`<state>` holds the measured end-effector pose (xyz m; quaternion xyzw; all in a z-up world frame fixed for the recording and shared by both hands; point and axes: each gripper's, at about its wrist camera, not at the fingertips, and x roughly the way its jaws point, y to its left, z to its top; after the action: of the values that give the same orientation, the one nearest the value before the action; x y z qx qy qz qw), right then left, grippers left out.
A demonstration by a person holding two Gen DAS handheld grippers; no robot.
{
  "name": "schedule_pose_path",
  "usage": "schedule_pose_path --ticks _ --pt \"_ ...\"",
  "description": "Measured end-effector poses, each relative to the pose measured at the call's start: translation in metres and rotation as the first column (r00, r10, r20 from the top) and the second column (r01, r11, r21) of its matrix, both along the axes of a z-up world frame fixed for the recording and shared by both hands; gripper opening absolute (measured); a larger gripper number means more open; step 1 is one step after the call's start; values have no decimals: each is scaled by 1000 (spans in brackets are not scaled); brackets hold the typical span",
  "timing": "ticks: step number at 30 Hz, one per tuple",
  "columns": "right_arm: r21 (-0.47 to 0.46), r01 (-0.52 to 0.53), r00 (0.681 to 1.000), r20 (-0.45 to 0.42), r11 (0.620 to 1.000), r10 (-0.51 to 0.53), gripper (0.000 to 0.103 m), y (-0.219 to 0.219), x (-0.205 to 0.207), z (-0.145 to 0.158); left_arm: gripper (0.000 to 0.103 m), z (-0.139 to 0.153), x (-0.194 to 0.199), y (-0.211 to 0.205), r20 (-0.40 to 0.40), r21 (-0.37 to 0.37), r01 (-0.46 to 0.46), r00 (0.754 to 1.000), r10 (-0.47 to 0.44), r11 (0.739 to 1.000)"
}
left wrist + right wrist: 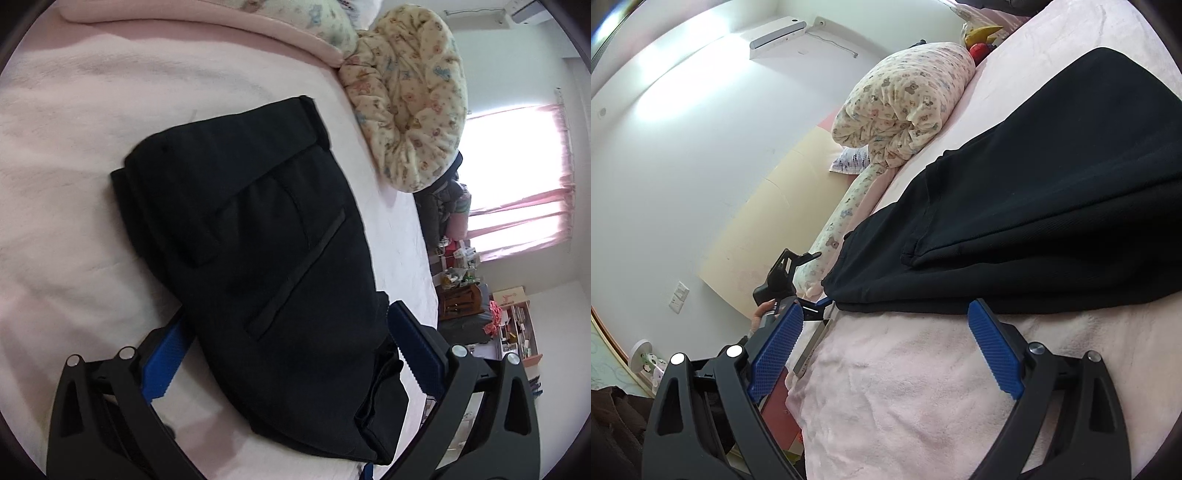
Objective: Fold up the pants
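Observation:
The black pants (258, 236) lie folded in a compact stack on the pink blanket (74, 184). My left gripper (288, 354) is open, its blue pads (164, 363) either side of the stack's near end, not clamped on the cloth. In the right wrist view the pants (1052, 206) lie ahead on the bed. My right gripper (886, 339) is open and empty, just short of the stack's near edge. The left gripper (783, 273) and the hand on it show at the bed's edge.
A rolled patterned quilt (410, 96) lies beyond the pants near the bed's edge; it also shows in the right wrist view (905, 110). A bright window (517, 177) and cluttered shelves (513, 325) stand off the bed. The bed's edge (812, 350) drops to the left.

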<state>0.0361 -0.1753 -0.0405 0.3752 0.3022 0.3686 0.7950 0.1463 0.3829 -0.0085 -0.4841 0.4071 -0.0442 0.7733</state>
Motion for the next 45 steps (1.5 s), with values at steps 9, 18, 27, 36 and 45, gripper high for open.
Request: schedule_pose_path --ticks 9,18,27,36,45 --pt "27 -6 1000 -1 1000 7 94 -4 1 -1 100 3 -3 -2 -36 -54 114 993 -116 992" --pt "41 -9 1000 0 999 9 94 -4 2 -2 101 -6 -17 -47 -176 -68 182 966 -191 981" --pt "46 -11 1000 0 999 11 94 -4 2 -2 101 -15 0 -70 -114 -42 142 983 -145 989" --pt "68 -25 1000 5 997 24 96 -6 3 -3 70 -22 5 -56 44 -82 -44 998 48 996" --pt "85 -32 999 11 996 31 97 -7 2 -5 18 -12 6 -68 84 128 -60 995 49 990"
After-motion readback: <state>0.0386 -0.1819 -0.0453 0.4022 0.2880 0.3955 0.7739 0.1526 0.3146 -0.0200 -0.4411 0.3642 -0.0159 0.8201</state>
